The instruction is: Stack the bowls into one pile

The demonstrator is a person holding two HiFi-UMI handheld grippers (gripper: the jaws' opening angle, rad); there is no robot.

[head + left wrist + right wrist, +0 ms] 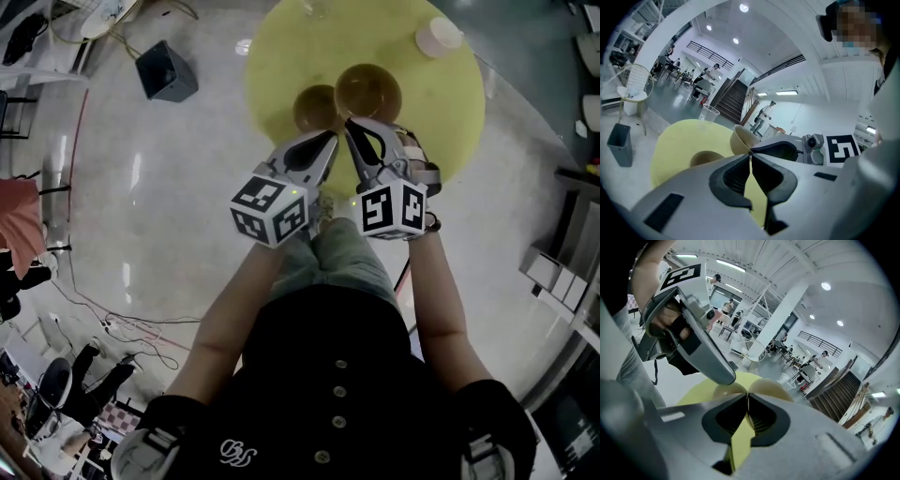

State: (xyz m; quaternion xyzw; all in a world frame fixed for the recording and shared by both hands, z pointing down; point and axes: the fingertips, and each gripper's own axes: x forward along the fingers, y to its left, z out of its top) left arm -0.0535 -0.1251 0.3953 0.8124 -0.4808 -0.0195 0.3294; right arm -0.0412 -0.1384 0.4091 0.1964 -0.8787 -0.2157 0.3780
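Our right gripper (349, 124) pinches the near rim of the lifted bowl (367, 91) in its jaws. Our left gripper (331, 138) has its jaws pressed together on nothing. The second bowl (316, 107) sits on the yellow table (281, 56) just left of the lifted bowl, so we judge the carry runs leftward, by the right hand. The left gripper view shows the lifted bowl tilted and off the table; the head view leaves that unclear.

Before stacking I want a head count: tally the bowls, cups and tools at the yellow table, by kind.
Bowls: 2
Clear cup: 1
Tools, left tool and right tool: 2
Total: 5
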